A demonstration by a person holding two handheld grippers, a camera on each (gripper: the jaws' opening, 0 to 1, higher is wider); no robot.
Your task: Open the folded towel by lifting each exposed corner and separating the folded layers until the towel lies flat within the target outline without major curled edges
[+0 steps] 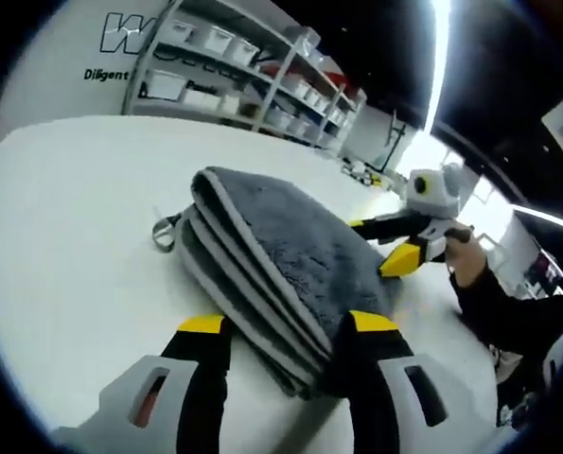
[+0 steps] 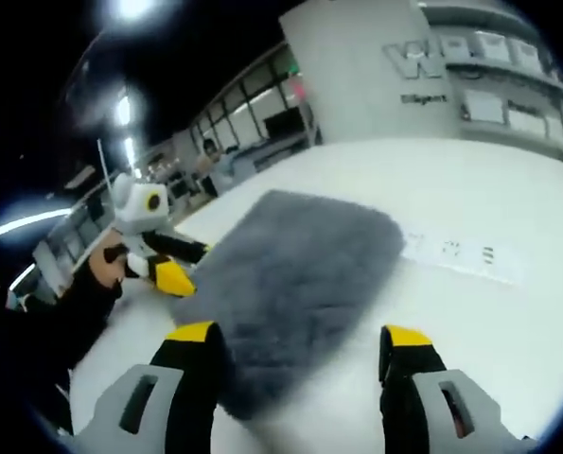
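Note:
A folded grey towel (image 1: 290,236) with pale edge bands lies on the white table (image 1: 63,246), its stacked layers facing left. My left gripper (image 1: 288,326) is open, and its jaws straddle the towel's near corner. At the towel's far side my right gripper (image 1: 395,244) is held by a hand in a black sleeve. In the right gripper view the towel (image 2: 300,270) shows its fuzzy top. There my right gripper (image 2: 300,336) stands open, with the towel's near edge between its jaws. The left gripper (image 2: 172,270) touches the towel's left edge.
A small hanging loop (image 1: 165,232) sticks out of the towel's far left corner. A white label strip (image 2: 461,253) lies on the table right of the towel. Shelves with white bins (image 1: 253,66) stand beyond the table. A person's dark sleeve (image 1: 508,312) is at the right.

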